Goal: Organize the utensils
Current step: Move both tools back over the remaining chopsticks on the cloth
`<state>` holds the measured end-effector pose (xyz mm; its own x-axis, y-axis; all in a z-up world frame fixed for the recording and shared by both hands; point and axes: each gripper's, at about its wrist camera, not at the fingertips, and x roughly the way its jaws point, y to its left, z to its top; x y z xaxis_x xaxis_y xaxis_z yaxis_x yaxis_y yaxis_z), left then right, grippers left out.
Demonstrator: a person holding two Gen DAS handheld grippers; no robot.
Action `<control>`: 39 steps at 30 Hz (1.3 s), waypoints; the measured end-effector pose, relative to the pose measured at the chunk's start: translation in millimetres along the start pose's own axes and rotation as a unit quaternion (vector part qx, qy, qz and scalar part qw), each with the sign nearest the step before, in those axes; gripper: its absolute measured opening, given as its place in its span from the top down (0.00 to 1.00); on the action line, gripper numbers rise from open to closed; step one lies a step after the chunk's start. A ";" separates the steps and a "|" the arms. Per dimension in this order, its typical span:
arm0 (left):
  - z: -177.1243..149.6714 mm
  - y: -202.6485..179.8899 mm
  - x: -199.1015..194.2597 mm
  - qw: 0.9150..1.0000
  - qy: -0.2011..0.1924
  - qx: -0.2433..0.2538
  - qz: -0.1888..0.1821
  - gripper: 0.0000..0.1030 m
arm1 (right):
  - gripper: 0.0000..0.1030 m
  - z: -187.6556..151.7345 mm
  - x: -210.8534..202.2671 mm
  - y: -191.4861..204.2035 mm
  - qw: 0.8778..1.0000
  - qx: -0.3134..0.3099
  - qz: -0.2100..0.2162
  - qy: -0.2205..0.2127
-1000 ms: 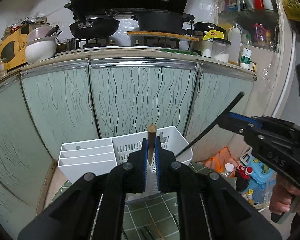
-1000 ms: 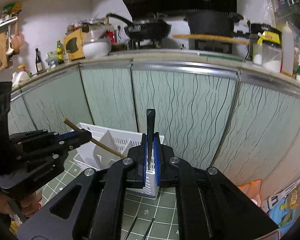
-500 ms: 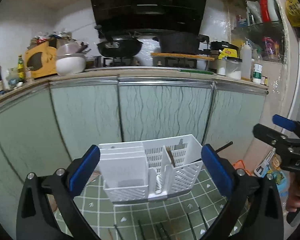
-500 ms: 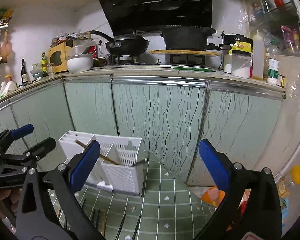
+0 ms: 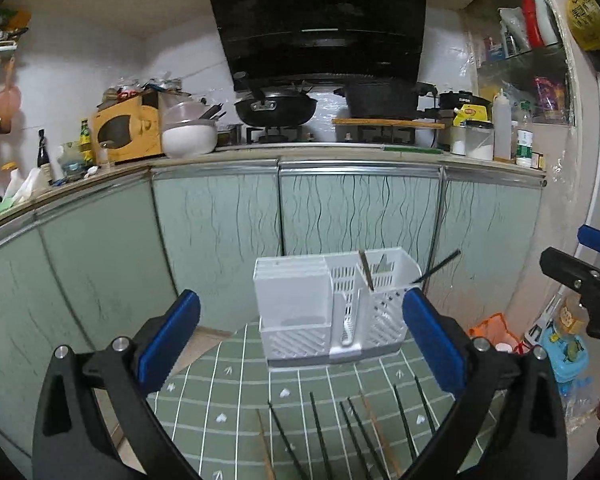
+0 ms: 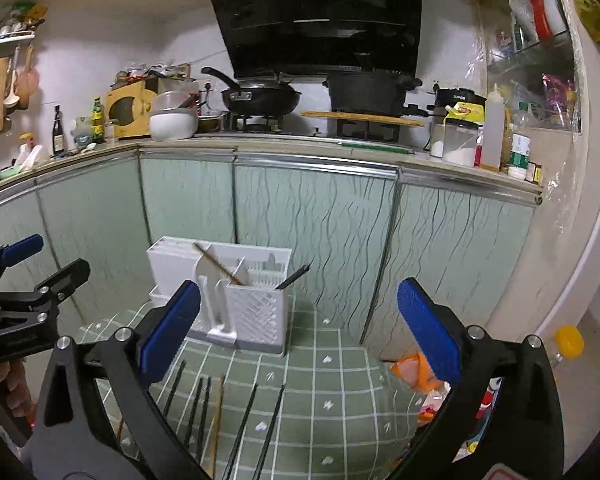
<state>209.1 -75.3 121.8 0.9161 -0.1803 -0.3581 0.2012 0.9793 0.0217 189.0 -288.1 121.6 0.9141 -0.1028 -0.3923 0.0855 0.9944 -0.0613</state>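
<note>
A small kitchen fills both views: pale green cabinet doors [image 5: 356,208] with wavy dark lines run under a counter crowded with a wok [image 5: 276,108], a black pot [image 6: 366,90], a white bowl [image 5: 190,138], a yellow box [image 5: 124,128] and bottles. A black range hood [image 5: 320,20] hangs at the top centre. In the foreground lies a green cloth with a white grid [image 5: 236,392].

On that cloth, just in front of the cabinets, stands a white utensil holder [image 5: 296,304] with several compartments. In the left wrist view it sits at the centre of the frame; in the right wrist view it is left of centre. A brown chopstick [image 5: 366,270] leans in one of its slotted compartments, tilted toward the upper left in both views. A black chopstick [image 5: 440,266] leans in the rightmost compartment, its free end poking out past the holder's right rim toward the upper right.

More loose chopsticks [image 6: 240,424], mostly black with a brown one or two among them, lie in a row on the cloth along the bottom of each frame, well apart from the holder.

The left gripper [image 5: 300,340] stands wide, blue pads far apart, with nothing between them. The right gripper [image 6: 300,328] is likewise spread wide and empty. Each gripper shows at the side edge of the other's view, with a hand [image 6: 14,392] on its grip at the lower left of the right wrist view.
</note>
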 end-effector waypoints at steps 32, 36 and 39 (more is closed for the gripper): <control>-114.3 -5.2 -67.4 1.000 0.010 0.010 0.000 0.05 | 0.08 -131.1 -51.3 29.4 0.999 -0.017 -0.017 0.025; -132.4 -1.1 -60.0 1.000 0.023 0.002 -0.002 0.05 | 0.08 -147.4 -49.5 35.5 0.999 -0.028 -0.020 0.029; -147.3 2.7 -54.9 0.999 0.034 -0.007 -0.004 0.05 | 0.08 -159.5 -46.2 36.7 0.999 -0.023 -0.014 0.036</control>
<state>108.3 -49.2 4.0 0.8890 -0.1824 -0.4201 0.2032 0.9791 0.0049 86.7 -250.5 -9.0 0.8805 -0.1338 -0.4548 0.0910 0.9892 -0.1148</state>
